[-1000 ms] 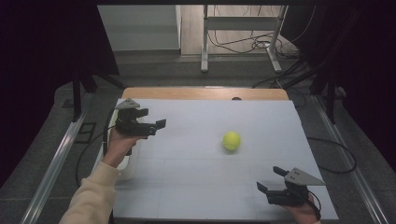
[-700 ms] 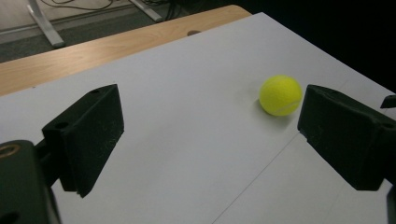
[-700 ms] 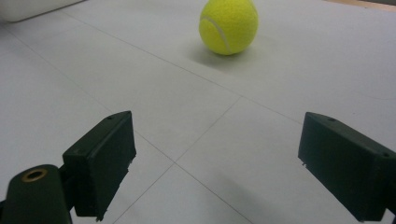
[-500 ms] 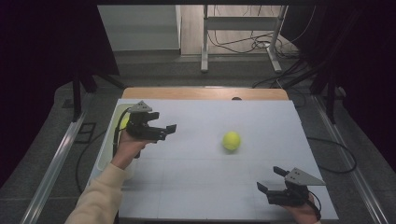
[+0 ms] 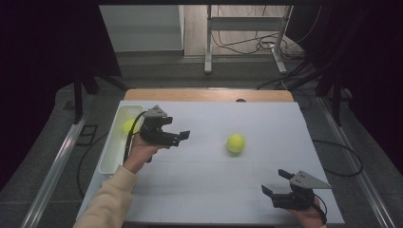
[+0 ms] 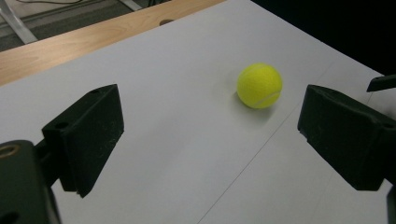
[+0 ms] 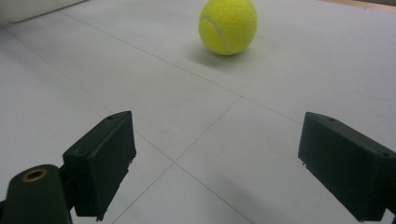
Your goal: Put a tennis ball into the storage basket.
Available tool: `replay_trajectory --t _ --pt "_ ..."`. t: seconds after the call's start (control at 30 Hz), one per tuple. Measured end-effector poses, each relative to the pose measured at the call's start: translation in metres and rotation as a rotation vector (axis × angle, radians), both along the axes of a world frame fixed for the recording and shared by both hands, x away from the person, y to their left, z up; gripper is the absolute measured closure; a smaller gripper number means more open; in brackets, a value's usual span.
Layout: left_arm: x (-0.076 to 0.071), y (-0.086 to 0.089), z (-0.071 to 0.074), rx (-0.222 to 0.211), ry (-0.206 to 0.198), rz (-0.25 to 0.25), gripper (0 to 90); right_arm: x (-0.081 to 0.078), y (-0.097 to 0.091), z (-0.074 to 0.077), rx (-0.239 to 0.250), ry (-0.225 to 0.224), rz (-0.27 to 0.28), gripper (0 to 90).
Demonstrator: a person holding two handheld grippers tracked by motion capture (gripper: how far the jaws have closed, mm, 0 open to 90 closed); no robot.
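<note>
While the left gripper (image 5: 179,137) hovers over the table's left half with its jaws spread wide and nothing between them, a yellow tennis ball (image 5: 235,143) lies well apart on the white table (image 5: 214,190), near its middle. Beside it, a second ball (image 5: 128,126) sits in a white tray (image 5: 108,159). At the near right corner, the right gripper (image 5: 274,186) is likewise spread and empty.

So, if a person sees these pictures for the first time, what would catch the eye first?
Probably the bright yellow-green tennis ball, lying alone near the middle of the white table surface. Next, the two black two-jaw grippers: the left gripper is open above the table beside the long white plastic tray, which holds a second yellow ball, and the right gripper is open at the near right corner.
</note>
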State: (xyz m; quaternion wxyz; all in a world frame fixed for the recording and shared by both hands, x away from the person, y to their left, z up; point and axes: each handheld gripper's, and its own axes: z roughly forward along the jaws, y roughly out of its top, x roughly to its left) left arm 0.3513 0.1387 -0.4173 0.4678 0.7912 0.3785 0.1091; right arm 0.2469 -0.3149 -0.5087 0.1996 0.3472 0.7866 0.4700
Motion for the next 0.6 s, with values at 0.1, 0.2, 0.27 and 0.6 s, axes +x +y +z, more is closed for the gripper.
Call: replay_trajectory --t 0.1,0.2,0.27,0.6 --pt "0.0 -0.006 -0.001 0.003 0.003 -0.013 8.1 0.0 0.0 0.0 0.0 0.0 0.001 11.2" --pt "0.001 -0.011 -0.002 0.007 0.009 -0.024 8.0 0.0 0.0 0.0 -0.001 0.001 0.001 11.2" --pt "0.001 -0.014 -0.003 0.006 0.012 -0.03 8.0 0.0 0.0 0.0 0.0 0.001 0.001 11.3" --pt "0.004 -0.029 -0.009 0.014 0.026 -0.06 8.0 0.0 0.0 0.0 -0.001 0.001 -0.001 11.3"
